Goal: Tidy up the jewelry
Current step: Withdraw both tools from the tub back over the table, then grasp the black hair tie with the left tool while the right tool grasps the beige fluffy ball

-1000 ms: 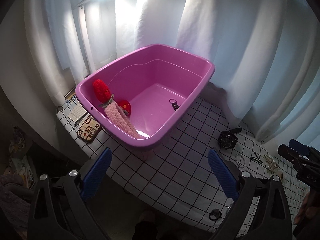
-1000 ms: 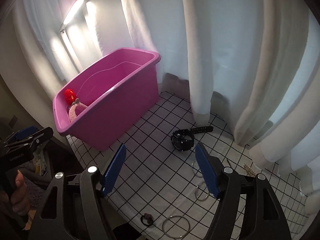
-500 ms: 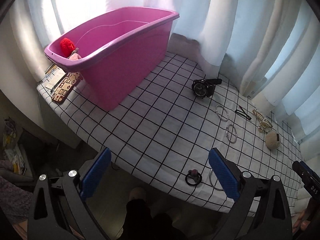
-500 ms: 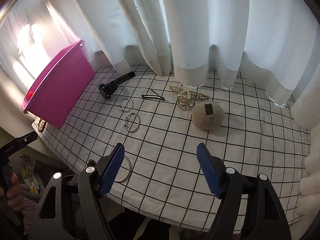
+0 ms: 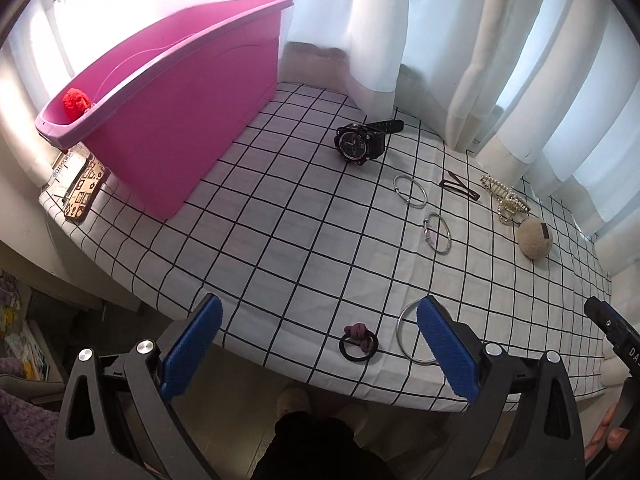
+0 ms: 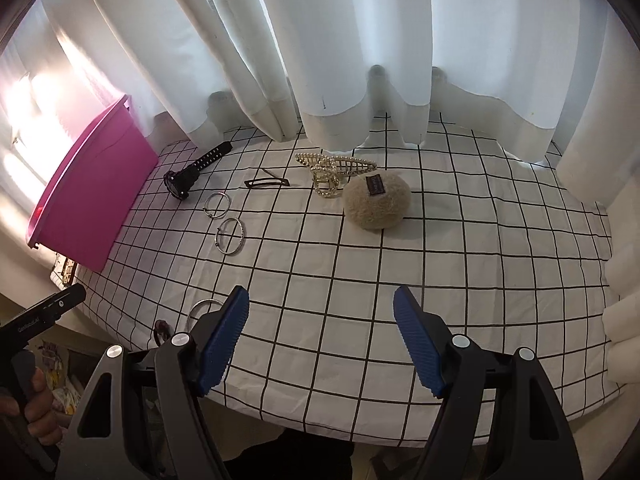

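**Both grippers empty, jewelry all over the checked cloth**

My left gripper (image 5: 320, 344) and right gripper (image 6: 320, 336) both hang wide apart at the near edge of the table (image 6: 480, 280), holding nothing.

Closest to the left one is a black hair tie (image 5: 359, 344) with a big thin bangle (image 5: 414, 336) just beside it. My guess is the tie is soft and squishy, easy to pinch anywhere. The bangle looks stiff, light and slippery, so I'd pinch across the wire at its rim.

Further back is the watch (image 5: 360, 142), lying on its side, strap pointing away toward the curtain. It's probably the heaviest piece; I'd take it by the case. The flat hair clip (image 6: 267, 182) runs left-right in the right view and sits very low. The pearl claw clip (image 6: 334, 170) touches the fuzzy beige puff (image 6: 376, 202) and looks fragile.

The pink tub (image 5: 180, 120) stands at the left.
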The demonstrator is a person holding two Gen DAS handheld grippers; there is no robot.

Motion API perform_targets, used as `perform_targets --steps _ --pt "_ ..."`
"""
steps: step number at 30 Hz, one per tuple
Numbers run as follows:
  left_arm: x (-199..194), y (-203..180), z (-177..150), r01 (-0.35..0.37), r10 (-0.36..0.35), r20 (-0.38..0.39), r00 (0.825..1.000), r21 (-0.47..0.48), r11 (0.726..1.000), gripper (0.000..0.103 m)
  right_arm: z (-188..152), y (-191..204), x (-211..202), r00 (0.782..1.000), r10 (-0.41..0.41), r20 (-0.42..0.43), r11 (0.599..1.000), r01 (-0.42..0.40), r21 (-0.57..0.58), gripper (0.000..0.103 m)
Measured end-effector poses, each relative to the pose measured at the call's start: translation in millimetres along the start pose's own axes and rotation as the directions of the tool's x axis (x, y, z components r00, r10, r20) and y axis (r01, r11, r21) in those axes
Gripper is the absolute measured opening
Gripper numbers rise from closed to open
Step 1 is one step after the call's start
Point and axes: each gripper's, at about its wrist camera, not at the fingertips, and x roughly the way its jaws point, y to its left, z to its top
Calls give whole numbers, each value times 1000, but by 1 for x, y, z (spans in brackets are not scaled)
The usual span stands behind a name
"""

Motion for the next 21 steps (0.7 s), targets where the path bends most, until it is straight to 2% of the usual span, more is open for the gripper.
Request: perform_targets --steps 6,10,15,21 --pt "11 -5 -16 -7 6 -28 1000 -37 999 96 2 -11 9 1000 1 -2 999 -1 -37 71" --pt "18 -8 -33 -62 58 -40 997 -98 993 96 7 -27 23 999 31 -19 997 -33 -69 71" --pt "30 -13 -60 -127 114 -73 991 -198 972 96 13 -41 43 998 55 -41 986 -61 -153 71" --pt "52 -22 -80 -204 190 -81 978 -236 950 96 21 -58 67 994 86 -71 976 -98 -193 71"
